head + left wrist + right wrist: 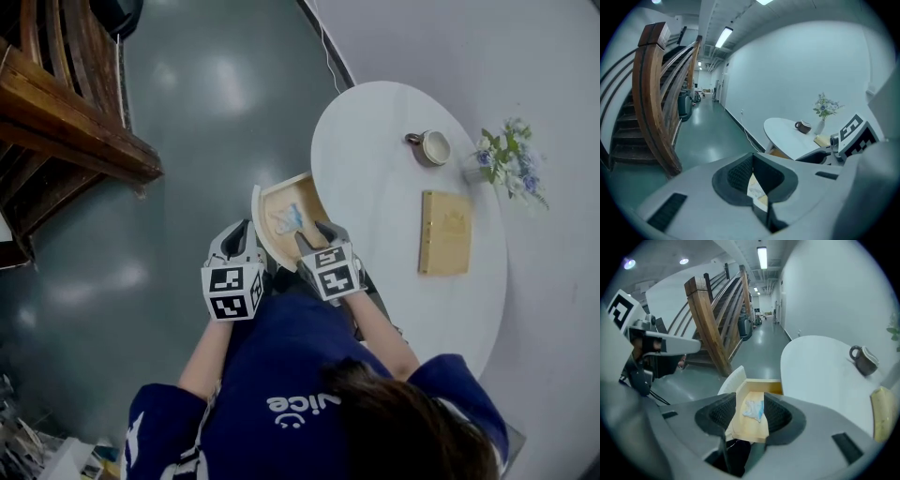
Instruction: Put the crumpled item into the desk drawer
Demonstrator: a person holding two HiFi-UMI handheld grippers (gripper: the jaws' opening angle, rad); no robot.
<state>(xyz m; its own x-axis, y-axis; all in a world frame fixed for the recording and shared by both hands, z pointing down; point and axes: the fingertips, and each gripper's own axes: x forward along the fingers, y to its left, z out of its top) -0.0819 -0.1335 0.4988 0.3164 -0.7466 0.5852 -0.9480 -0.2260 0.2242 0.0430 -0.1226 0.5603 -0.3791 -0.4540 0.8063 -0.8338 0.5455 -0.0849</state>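
Observation:
The desk drawer (281,199) stands pulled out from the left edge of the round white table (375,169), its white front (259,220) facing the floor side. A crumpled pale blue and white item (289,217) lies on its wooden bottom. My right gripper (317,234) hovers at the drawer's near end, open, and the crumpled item (753,409) shows through the gap of the right gripper (750,398). My left gripper (242,231) sits just left of the drawer front. The left gripper (752,161) has its tips together, with a pale strip of the drawer showing behind them.
On the table stand a mug (431,147), a small vase of flowers (506,159) and a flat wooden board (445,232). A wooden staircase (66,122) rises at the far left over the grey floor. A thin cable (328,56) runs along the wall.

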